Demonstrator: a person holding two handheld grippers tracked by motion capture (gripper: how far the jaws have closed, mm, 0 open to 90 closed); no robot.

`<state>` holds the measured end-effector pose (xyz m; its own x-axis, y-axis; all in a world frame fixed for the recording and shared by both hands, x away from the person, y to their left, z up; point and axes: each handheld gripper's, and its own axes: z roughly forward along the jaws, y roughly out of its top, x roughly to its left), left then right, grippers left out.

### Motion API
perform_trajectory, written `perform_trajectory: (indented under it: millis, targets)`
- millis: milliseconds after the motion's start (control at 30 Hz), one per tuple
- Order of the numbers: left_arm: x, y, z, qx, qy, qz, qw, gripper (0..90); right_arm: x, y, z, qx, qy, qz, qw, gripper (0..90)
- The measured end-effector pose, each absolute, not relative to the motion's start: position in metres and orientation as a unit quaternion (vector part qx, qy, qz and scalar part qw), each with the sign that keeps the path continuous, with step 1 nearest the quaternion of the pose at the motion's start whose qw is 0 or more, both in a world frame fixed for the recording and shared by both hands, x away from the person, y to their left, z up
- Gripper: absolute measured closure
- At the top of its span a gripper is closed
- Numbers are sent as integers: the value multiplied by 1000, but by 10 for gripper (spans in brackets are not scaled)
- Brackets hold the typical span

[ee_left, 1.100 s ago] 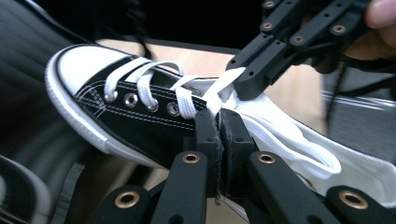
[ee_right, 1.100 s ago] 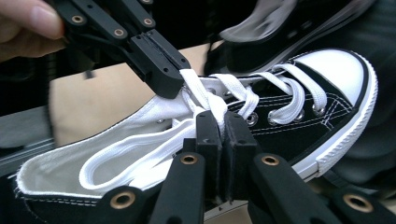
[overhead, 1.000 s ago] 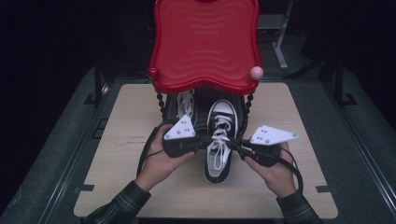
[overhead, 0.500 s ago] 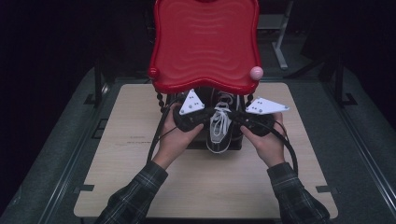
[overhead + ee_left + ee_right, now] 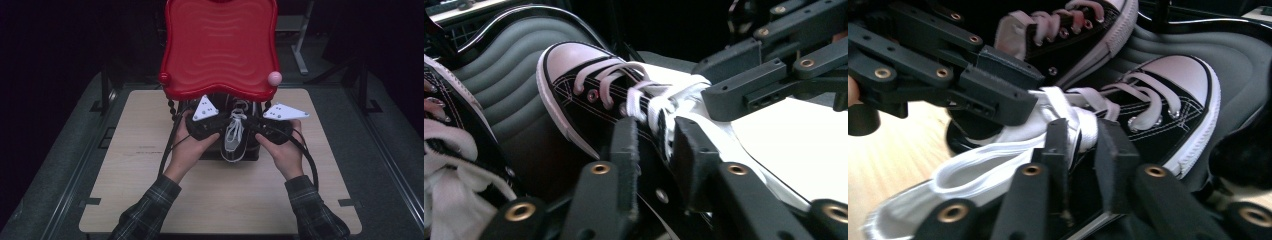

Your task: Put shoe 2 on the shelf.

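A black high-top sneaker (image 5: pixel 234 141) with white laces and toe cap (image 5: pixel 574 65) rests on the dark ribbed lower shelf (image 5: pixel 509 70) under a red wavy top shelf (image 5: pixel 220 45). My left gripper (image 5: pixel 221 132) is at its left side and my right gripper (image 5: pixel 251 133) at its right. Both sets of jaws have just been opening. The left gripper (image 5: pixel 658 150) straddles the shoe's upper edge, pads slightly apart from it. The right gripper (image 5: pixel 1084 150) straddles the white lace and tongue the same way. A second matching sneaker (image 5: pixel 1068 25) stands beside the first.
The two-tier stand sits at the far middle of a light wooden table (image 5: pixel 150 190). A pink ball (image 5: pixel 275 77) caps the red shelf's right corner and a red one its left. Each gripper's cable trails back along the forearm. Dark floor surrounds the table.
Both hands have carried the sneaker away from the person and in under the red shelf. Over the last half second the hands have stayed in place.
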<state>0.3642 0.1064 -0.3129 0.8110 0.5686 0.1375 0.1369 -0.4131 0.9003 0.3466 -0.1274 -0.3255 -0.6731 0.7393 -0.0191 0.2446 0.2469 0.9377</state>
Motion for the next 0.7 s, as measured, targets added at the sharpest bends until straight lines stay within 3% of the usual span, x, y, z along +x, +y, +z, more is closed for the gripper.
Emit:
perform_trajectory:
  millis: [267, 533, 700]
  targets:
    - [335, 133, -316, 816, 211, 177, 509, 563, 316, -144, -328, 327, 751, 530, 219, 603]
    - [315, 146, -349, 831, 205, 160, 491, 468, 292, -149, -364, 340, 775, 493, 201, 523]
    - [313, 145, -376, 848, 204, 150, 465, 468, 285, -145, -389, 345, 791, 469, 185, 516]
